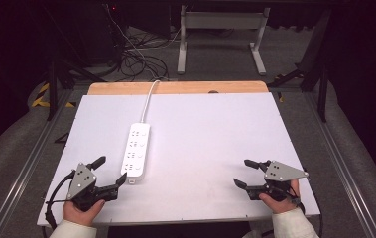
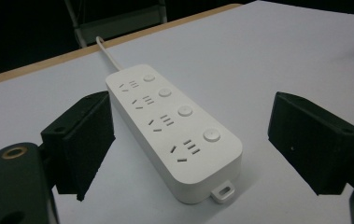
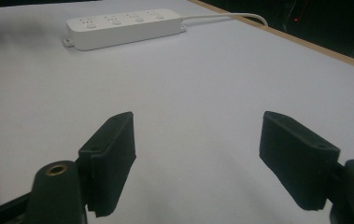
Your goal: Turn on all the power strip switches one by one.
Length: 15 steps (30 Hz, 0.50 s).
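In the high view the left gripper (image 1: 110, 169) sits at the lower left of the frame, held by a hand (image 1: 80, 212) at the bottom edge, its jaws spread wide and holding nothing; just right of it, left of centre, a white power strip (image 1: 137, 150) lies flat on the white table (image 1: 215, 129), its white cord (image 1: 149, 96) running up toward the wooden strip (image 1: 175, 88) at the table's far edge; the right gripper (image 1: 248, 173) sits at the lower right, well apart from the strip, its jaws likewise spread and empty. In the left gripper view the power strip (image 2: 172, 126) lies mid-frame between the two open jaws, its four switch buttons (image 2: 185, 111) in a row. In the right gripper view the strip (image 3: 124, 27) lies along the upper left of the frame, beyond the parted jaws, bare table between them.
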{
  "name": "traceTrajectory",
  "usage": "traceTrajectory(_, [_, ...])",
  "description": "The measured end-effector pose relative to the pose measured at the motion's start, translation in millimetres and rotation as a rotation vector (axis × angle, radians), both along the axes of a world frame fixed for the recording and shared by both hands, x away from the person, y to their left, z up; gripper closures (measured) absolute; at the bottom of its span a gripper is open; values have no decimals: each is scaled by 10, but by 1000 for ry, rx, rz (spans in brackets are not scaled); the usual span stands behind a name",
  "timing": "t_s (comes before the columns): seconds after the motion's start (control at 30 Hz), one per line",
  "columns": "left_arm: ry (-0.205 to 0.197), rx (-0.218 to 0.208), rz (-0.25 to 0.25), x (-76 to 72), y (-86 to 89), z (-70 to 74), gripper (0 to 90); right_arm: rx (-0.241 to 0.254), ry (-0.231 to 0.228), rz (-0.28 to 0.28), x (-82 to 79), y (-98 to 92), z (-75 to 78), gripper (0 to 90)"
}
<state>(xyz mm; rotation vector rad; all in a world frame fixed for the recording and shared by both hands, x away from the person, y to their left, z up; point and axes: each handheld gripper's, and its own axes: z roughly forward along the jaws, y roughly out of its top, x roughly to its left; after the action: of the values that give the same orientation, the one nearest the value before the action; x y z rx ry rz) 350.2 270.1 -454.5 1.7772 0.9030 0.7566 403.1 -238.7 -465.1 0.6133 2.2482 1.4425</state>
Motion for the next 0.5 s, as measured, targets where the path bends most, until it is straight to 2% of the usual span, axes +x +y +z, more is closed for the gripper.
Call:
traceTrajectory(0.13, [-22, 8, 34, -40, -8, 20, 201, -3, 0, 1, -6, 10, 1, 277])
traceTrajectory(0.37, [-21, 21, 20, -50, -23, 64, 231, -5, -21, -8, -26, 21, 10, 272])
traceTrajectory(0.43, [-1, 10, 3, -49, -11, 91, 252, -3, -26, -15, -32, 23, 17, 270])
traceTrajectory(0.5, [55, -27, 3, -55, 1, 96, 351, -4, -25, -14, -33, 28, 19, 271])
